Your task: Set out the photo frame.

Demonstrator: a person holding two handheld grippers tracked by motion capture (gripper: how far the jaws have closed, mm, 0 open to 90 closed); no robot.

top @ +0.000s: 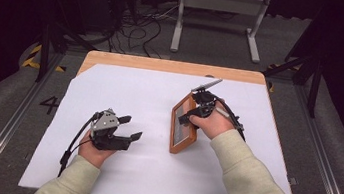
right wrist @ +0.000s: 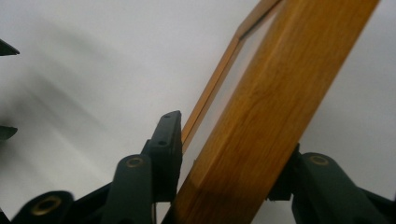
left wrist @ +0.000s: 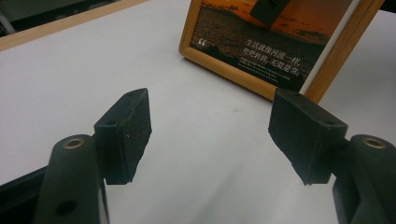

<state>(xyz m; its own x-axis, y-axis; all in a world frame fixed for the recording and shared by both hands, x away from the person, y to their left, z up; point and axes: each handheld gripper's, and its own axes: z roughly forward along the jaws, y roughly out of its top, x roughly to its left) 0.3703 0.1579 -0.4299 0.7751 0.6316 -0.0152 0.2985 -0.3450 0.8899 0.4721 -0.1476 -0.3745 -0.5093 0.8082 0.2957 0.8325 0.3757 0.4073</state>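
Observation:
A wooden picture frame [top: 183,129] holding a sunset photo with white lettering stands tilted on its edge on the white sheet, right of centre. My right gripper [top: 188,115] reaches over its far end, one jaw on the glass side and one behind. In the right gripper view the pads [right wrist: 170,140] press against the frame's thick wooden side [right wrist: 261,116], so the gripper [right wrist: 229,154] is shut on it. My left gripper [top: 130,128] rests to the left, open and holding nothing. In the left gripper view its jaws [left wrist: 210,135] point at the frame [left wrist: 261,46] from a short distance.
A white sheet [top: 124,96] covers most of the wooden table [top: 164,65]. Beyond the table's far edge are a white metal stand [top: 219,12] and loose cables [top: 139,27] on the floor.

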